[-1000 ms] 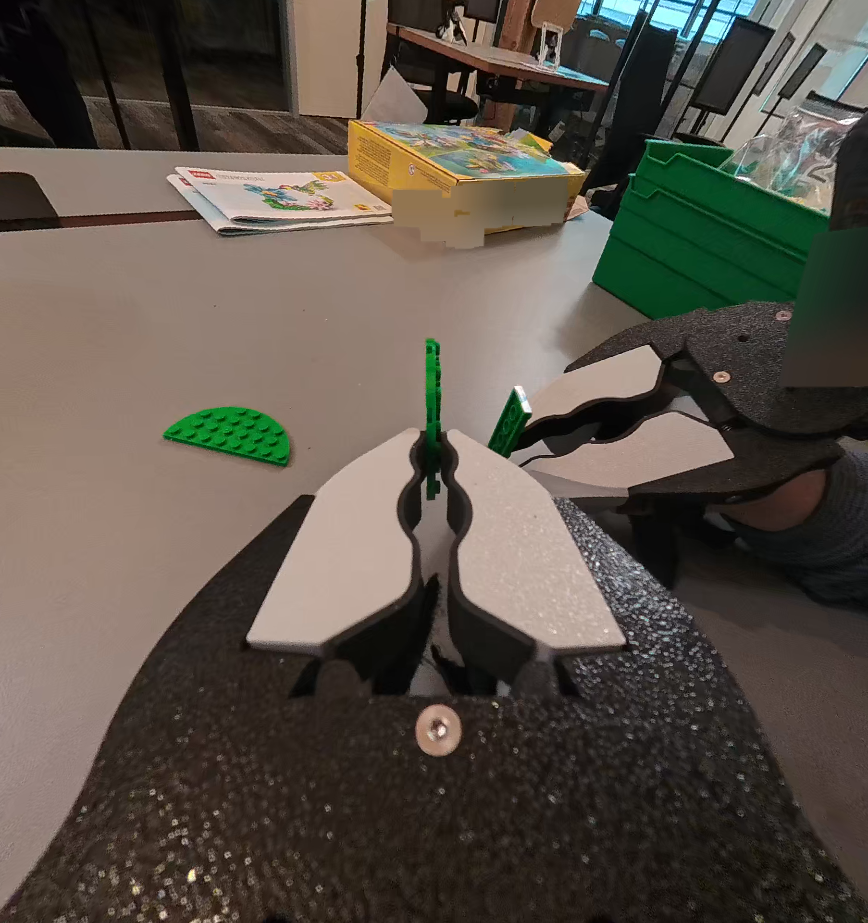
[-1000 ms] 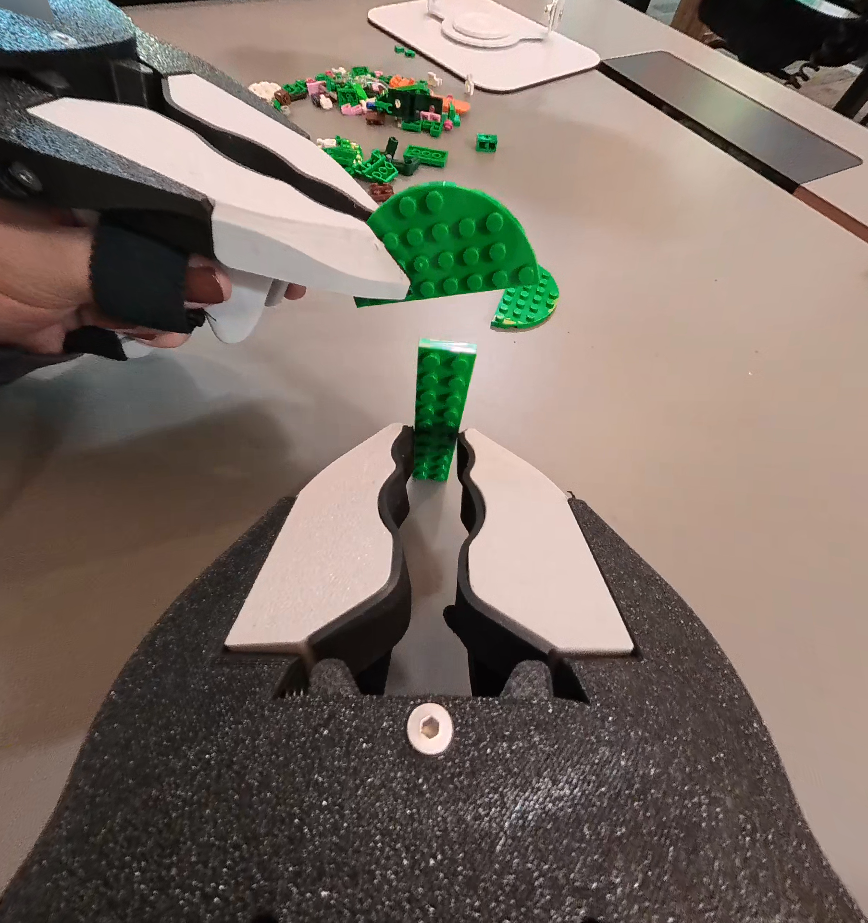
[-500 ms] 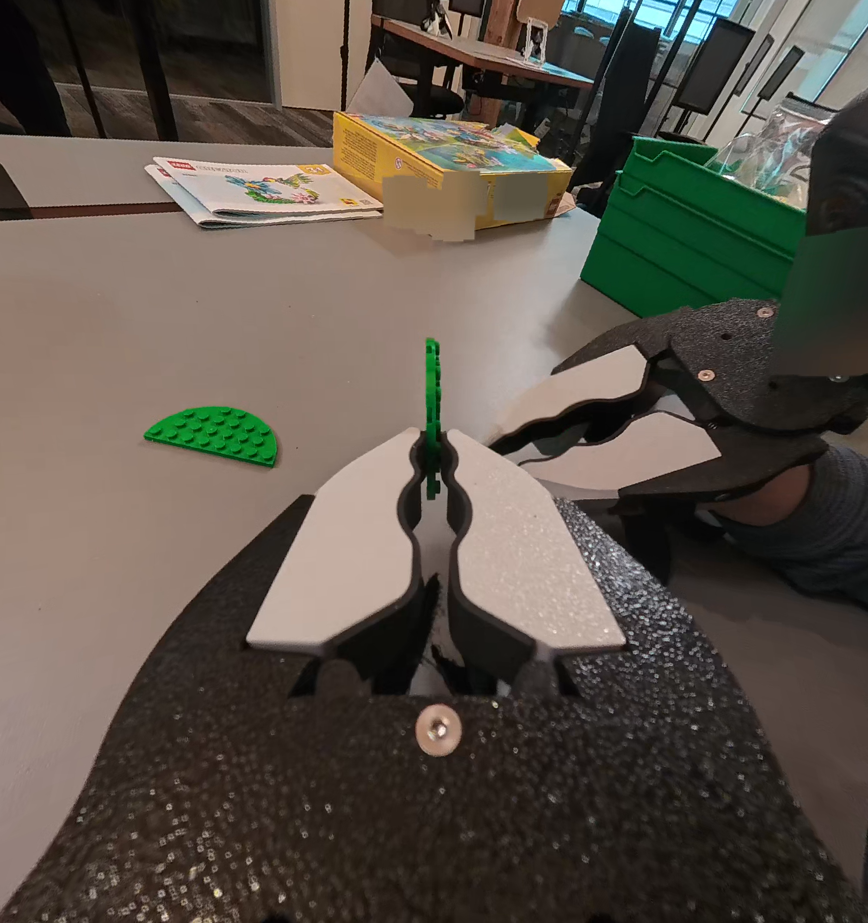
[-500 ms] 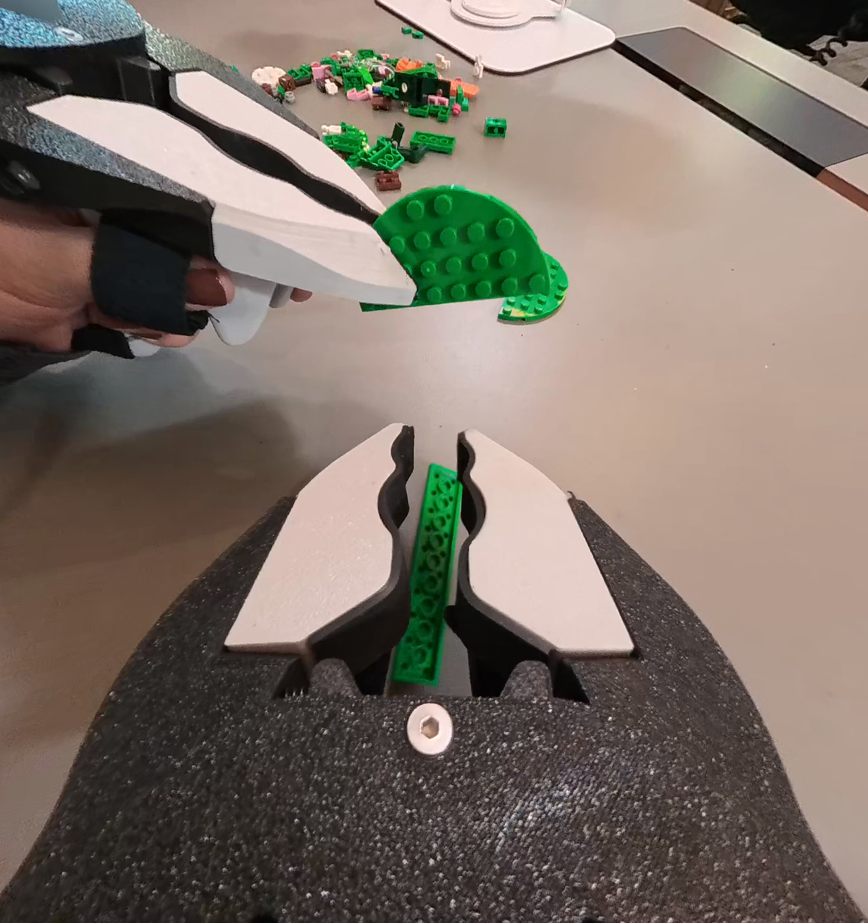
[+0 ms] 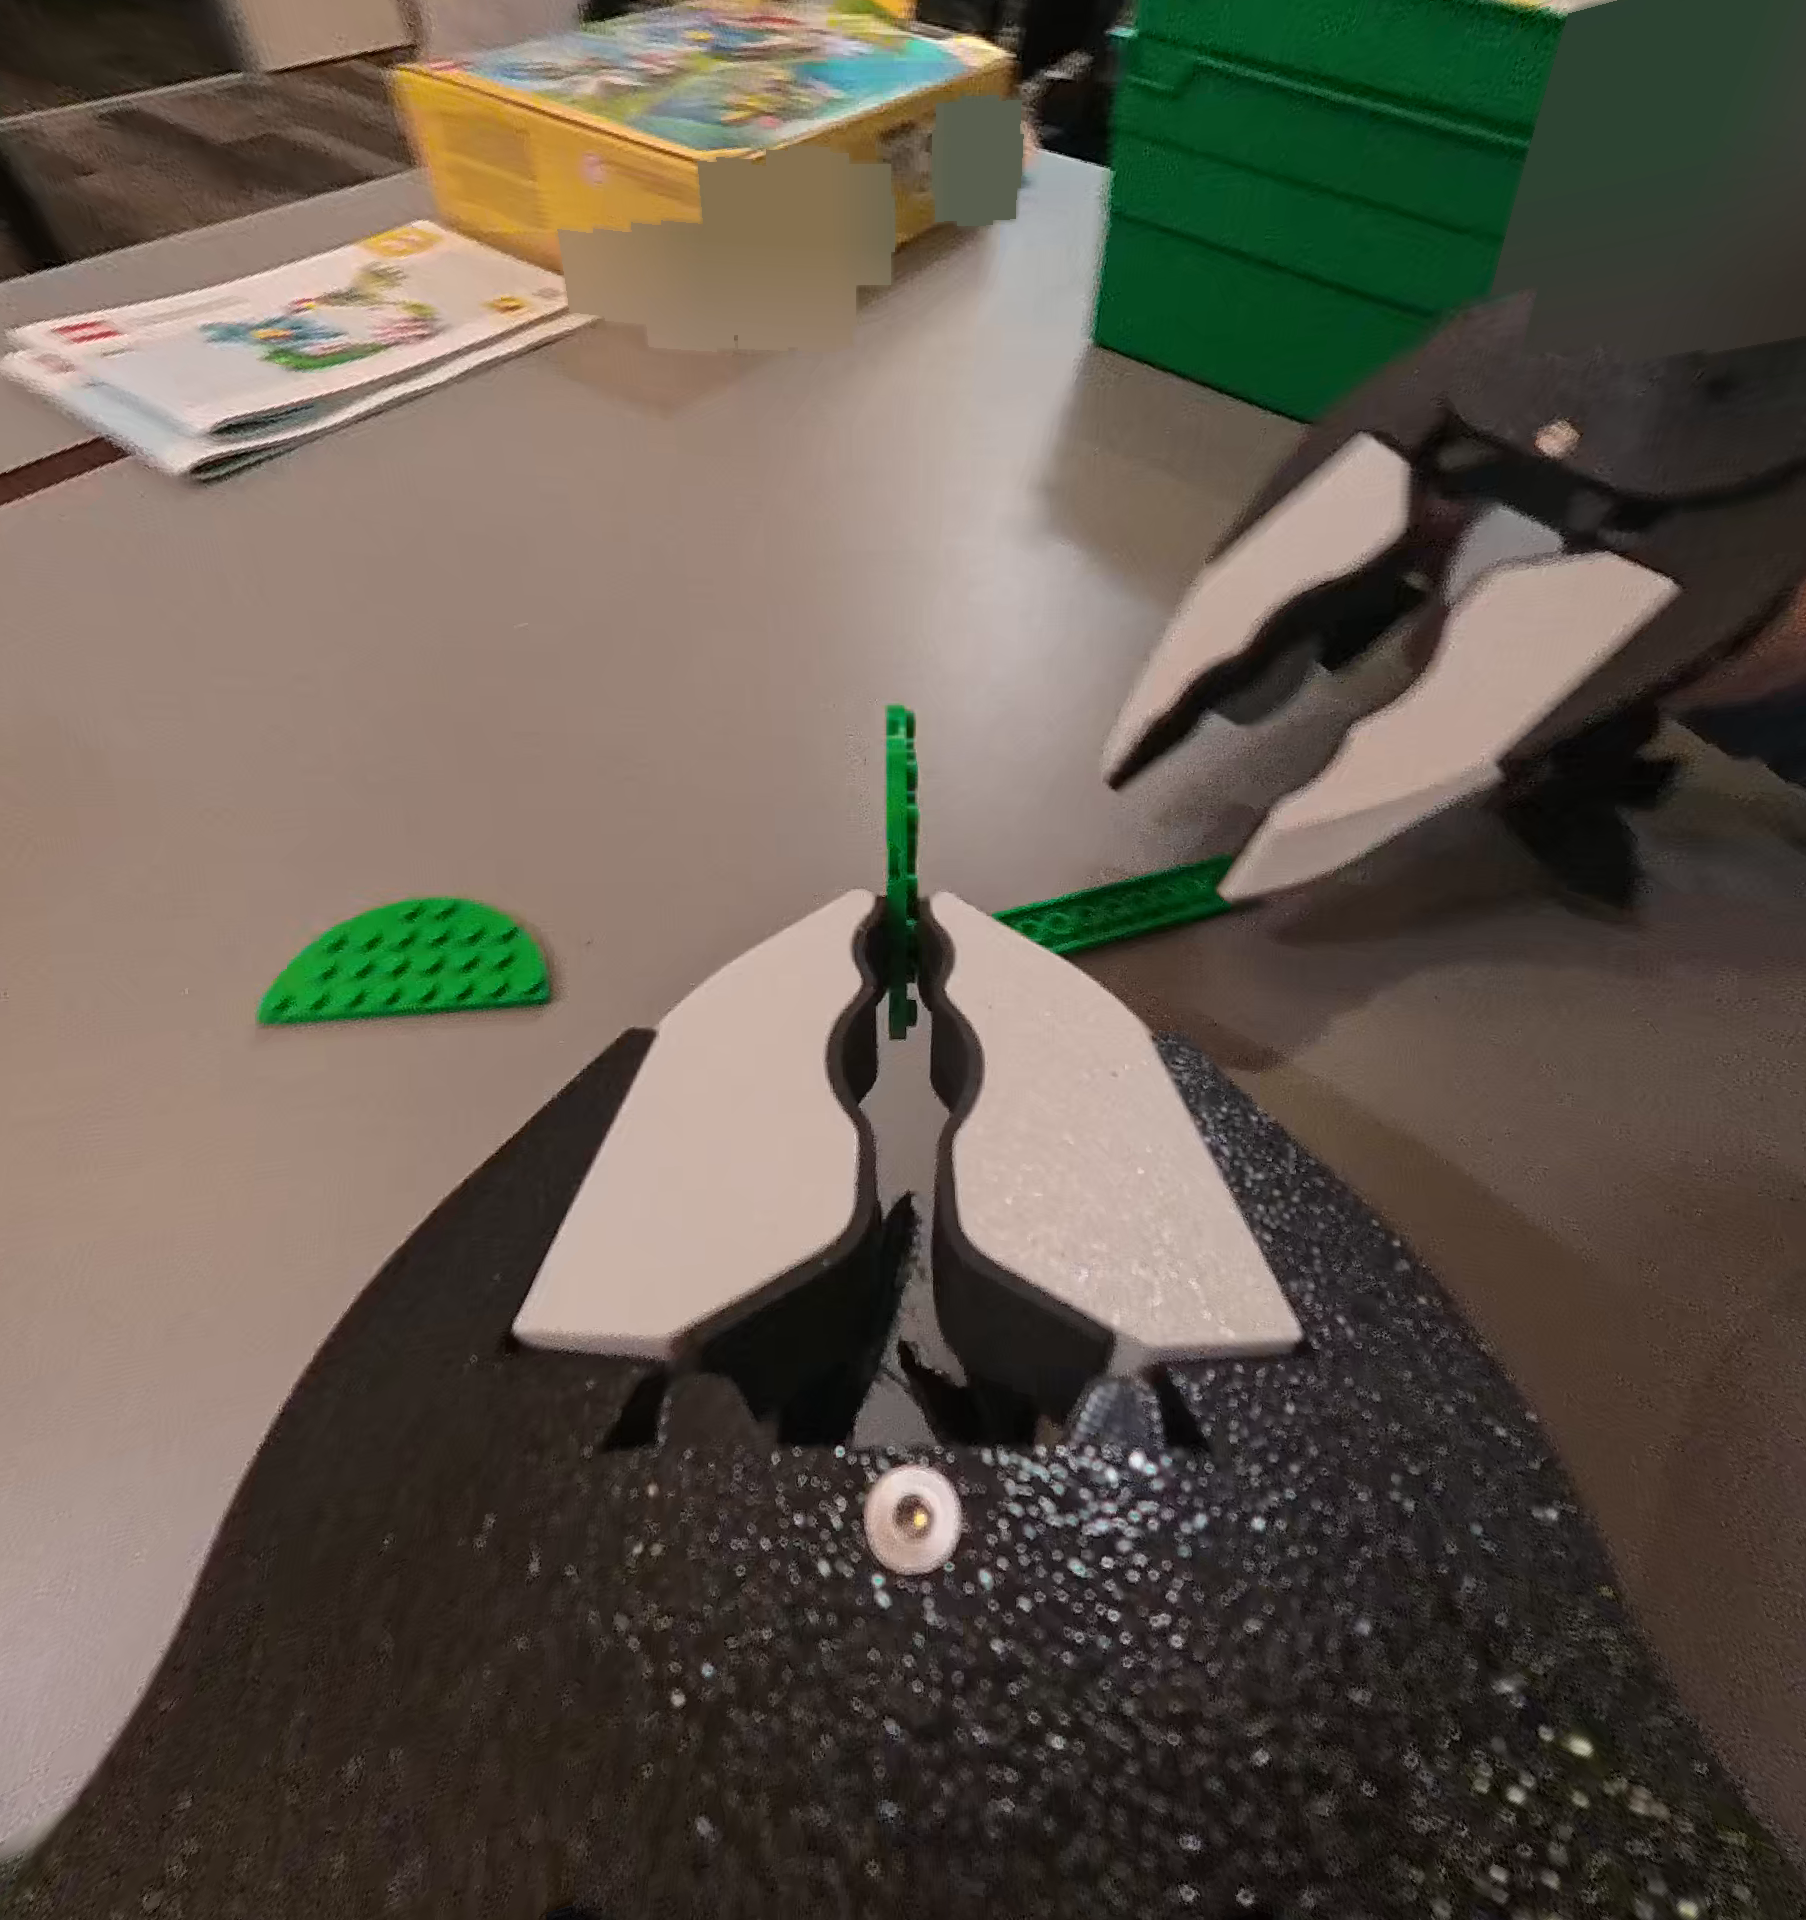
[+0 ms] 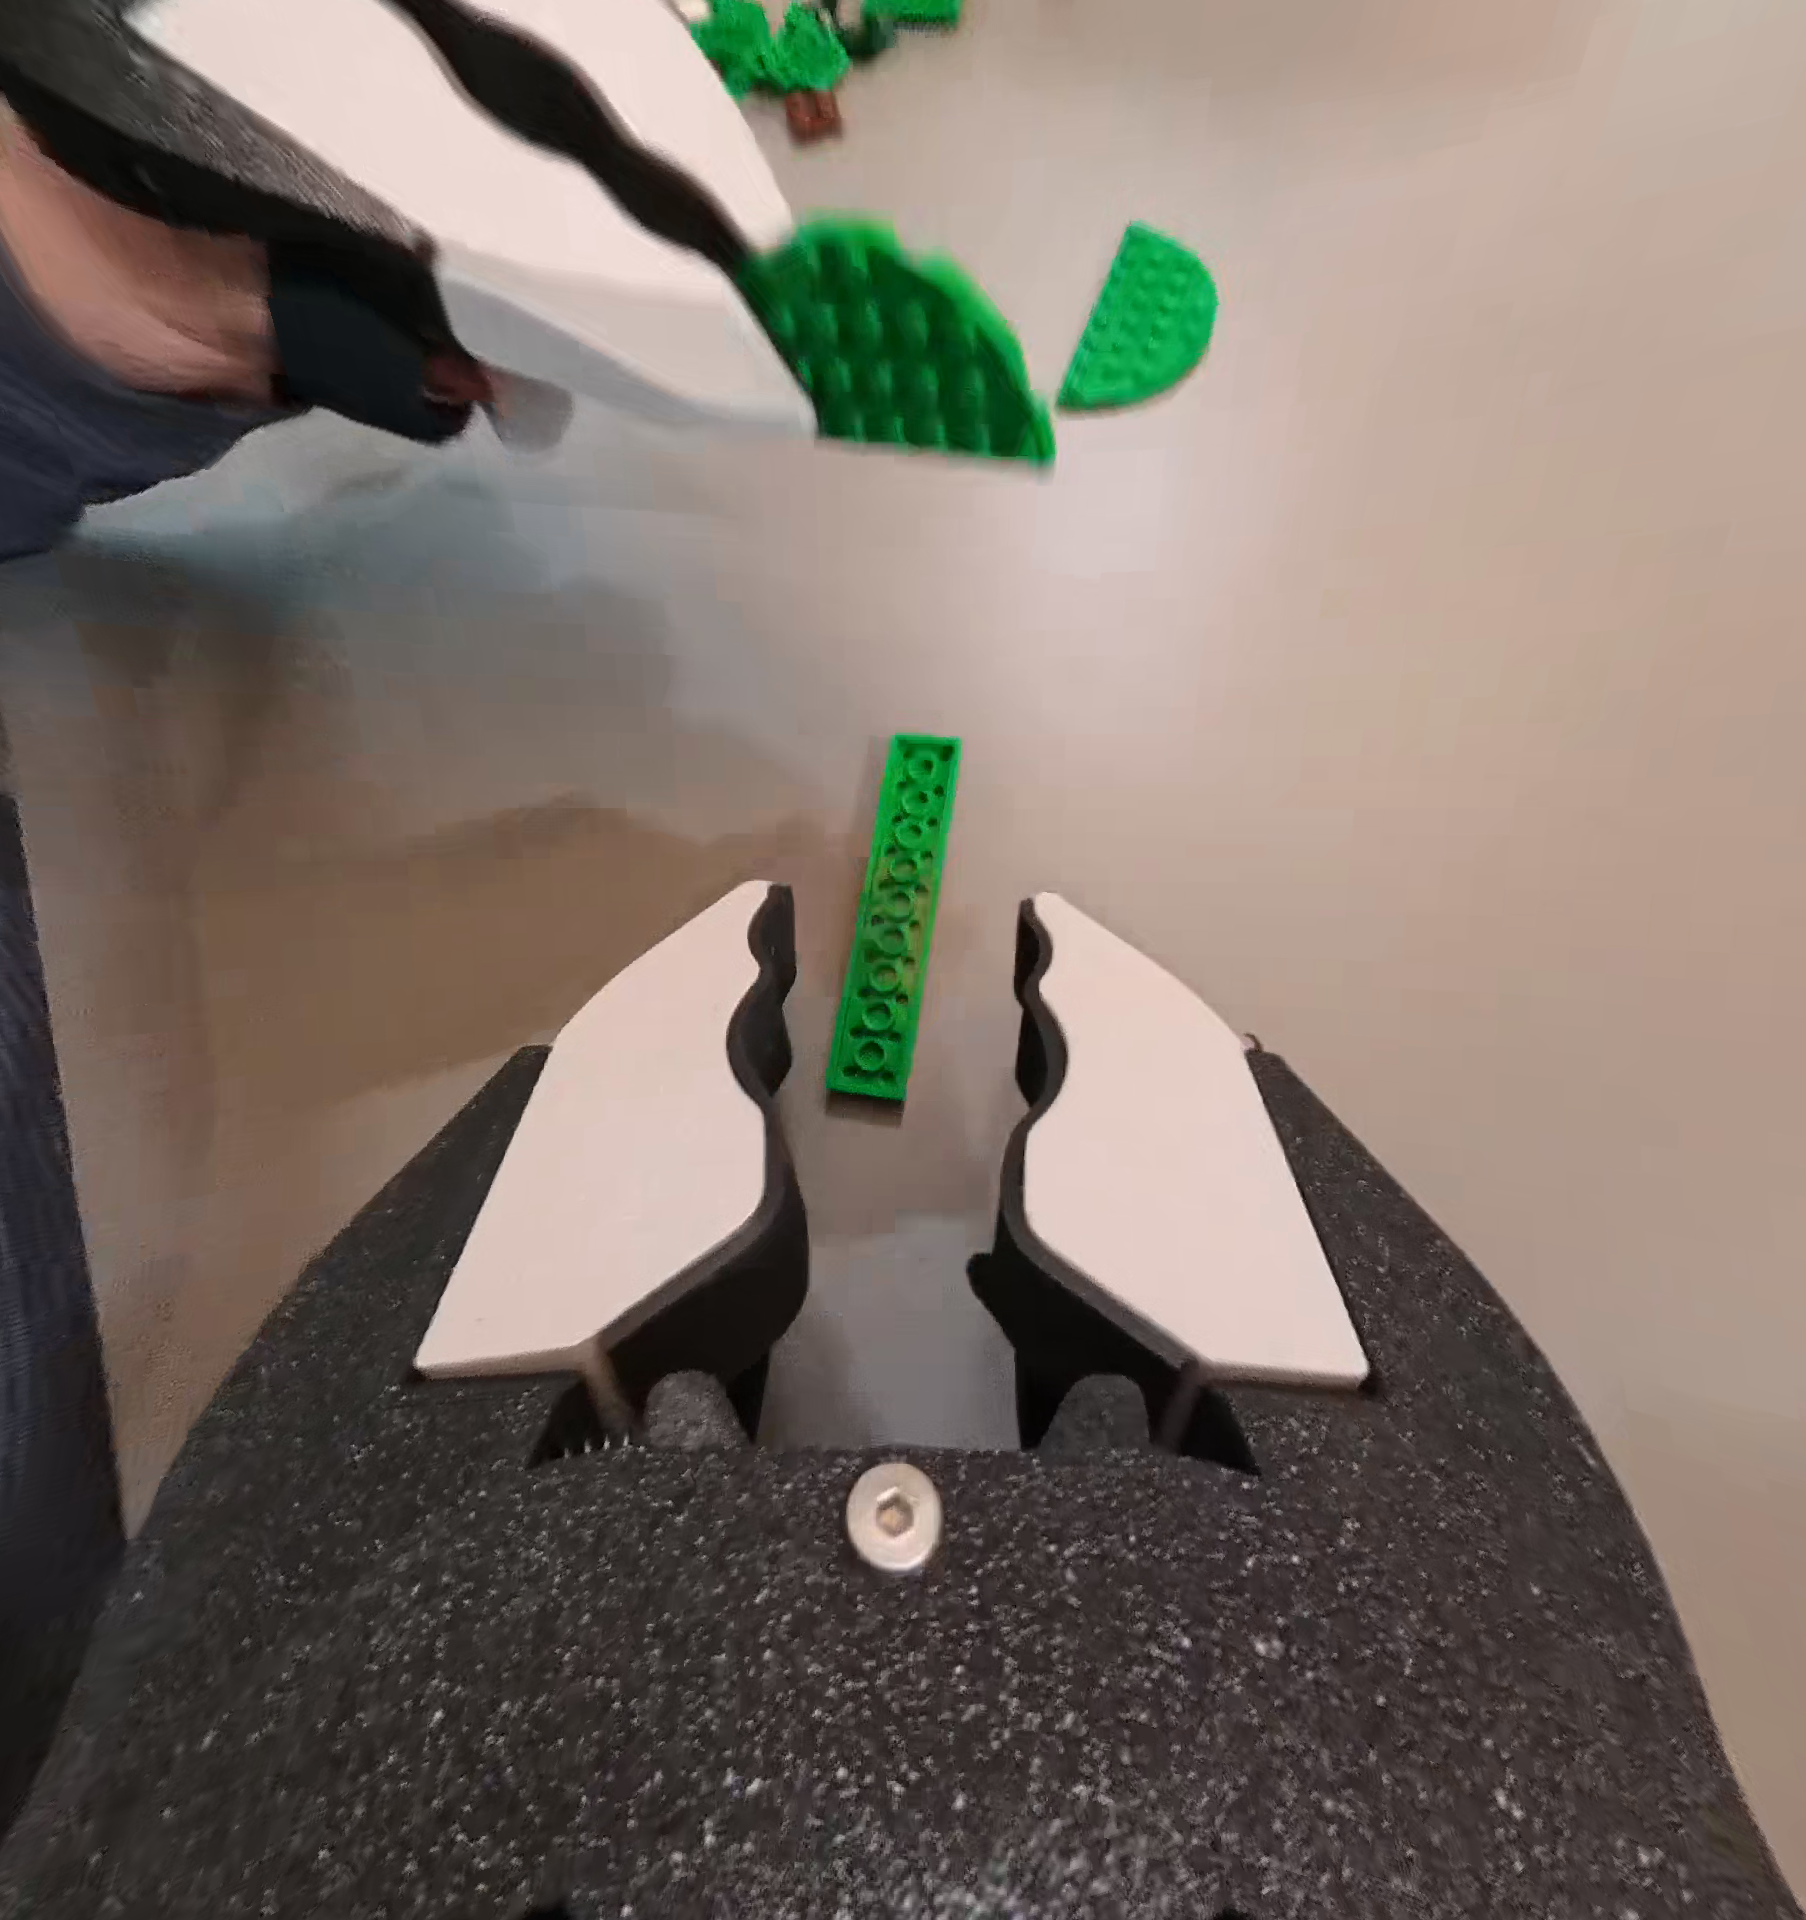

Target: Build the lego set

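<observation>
Between the right gripper's [image 6: 904, 909] spread jaws, the strip [image 6: 894, 920] is lying underside-up on the table [image 6: 1398, 727]; the left gripper [image 5: 899, 914] is pinching a half-round plate [image 5: 900, 821]. Regrasping the strip likely comes next.

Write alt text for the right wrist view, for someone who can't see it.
The right claw is open over a grey table, with a long green plate lying underside up between its fingers. Beyond it, the left claw grips a green half-round plate, and a second half-round plate lies flat nearby.
</observation>
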Tool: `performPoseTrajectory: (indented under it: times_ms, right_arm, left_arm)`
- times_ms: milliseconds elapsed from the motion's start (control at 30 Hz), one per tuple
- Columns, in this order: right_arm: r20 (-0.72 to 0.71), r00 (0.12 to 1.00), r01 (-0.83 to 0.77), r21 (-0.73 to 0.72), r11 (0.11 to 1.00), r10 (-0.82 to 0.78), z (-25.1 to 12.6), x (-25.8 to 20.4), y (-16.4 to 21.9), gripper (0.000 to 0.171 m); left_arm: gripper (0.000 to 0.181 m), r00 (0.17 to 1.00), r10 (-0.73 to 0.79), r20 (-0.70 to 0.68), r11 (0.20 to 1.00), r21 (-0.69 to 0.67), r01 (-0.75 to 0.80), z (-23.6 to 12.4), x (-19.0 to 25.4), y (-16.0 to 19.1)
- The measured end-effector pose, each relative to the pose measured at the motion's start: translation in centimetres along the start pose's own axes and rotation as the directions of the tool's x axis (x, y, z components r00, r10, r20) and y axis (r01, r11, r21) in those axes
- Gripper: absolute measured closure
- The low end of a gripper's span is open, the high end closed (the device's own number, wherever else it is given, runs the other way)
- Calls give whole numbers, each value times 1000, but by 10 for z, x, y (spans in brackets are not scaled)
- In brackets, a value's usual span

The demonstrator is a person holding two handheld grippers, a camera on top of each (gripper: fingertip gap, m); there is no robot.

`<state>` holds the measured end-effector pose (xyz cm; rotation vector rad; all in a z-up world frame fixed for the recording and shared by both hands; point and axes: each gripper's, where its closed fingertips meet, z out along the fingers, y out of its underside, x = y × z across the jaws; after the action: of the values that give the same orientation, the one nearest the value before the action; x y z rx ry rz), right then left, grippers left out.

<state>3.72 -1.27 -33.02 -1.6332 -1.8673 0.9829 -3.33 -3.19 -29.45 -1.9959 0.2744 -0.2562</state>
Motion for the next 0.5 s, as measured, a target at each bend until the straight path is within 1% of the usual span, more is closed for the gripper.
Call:
performPoseTrajectory:
  times_ms: [100,167,233,300,400,467,500]
  right_arm:
    - [-7,995,103,38,994,-103,-2,3,-14,135]
    - [33,984,171,73,983,-174,-2,1,-23,135]
    - [98,963,236,139,962,-251,-3,-8,-34,142]
    - [139,943,281,164,946,-304,-2,-13,-41,150]
    - [172,917,338,140,931,-359,0,-17,-42,151]
    - [178,908,362,118,925,-378,1,-18,-40,150]
    - [167,911,365,100,926,-377,1,-15,-38,150]
  left_arm:
    - [177,986,73,-150,996,-31,-78,5,18,5]
    - [177,958,119,-259,991,-33,-132,6,32,8]
    - [177,946,155,-284,983,-51,-177,7,34,12]
    - [177,930,185,-318,977,-45,-210,7,39,13]
    - [177,914,205,-351,973,-30,-230,7,46,11]
    - [177,914,215,-343,969,-38,-243,9,45,11]
    - [177,925,213,-314,969,-56,-242,11,39,12]
